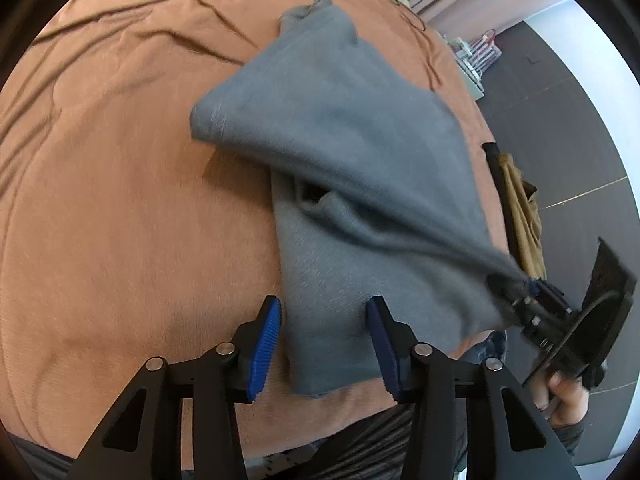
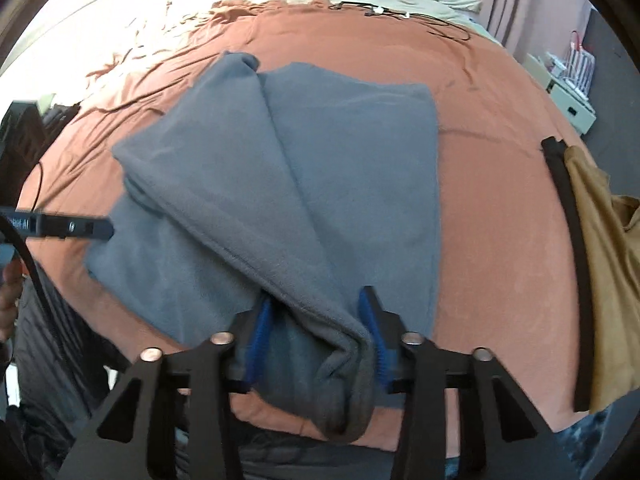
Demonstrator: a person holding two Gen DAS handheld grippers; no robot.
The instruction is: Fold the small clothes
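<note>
On the orange bedspread (image 1: 120, 200), the right claw (image 2: 320, 332) pinches the grey garment's (image 1: 340, 140) corner; the left claw (image 1: 324, 340) gapes beside it.

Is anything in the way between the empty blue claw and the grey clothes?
No, nothing visible is. The left gripper is open right over the near edge of the grey garment, with only the orange bedspread around it. The right gripper already pinches a corner.

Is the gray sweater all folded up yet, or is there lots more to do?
Not yet. One side of the gray sweater already lies folded over on the orange blanket. The right hand-held gripper is pinching a bunched corner and lifting it across. The left hand-held gripper is open, holding nothing. Laying that corner down and smoothing is left. A tan cloth waits nearby.
</note>
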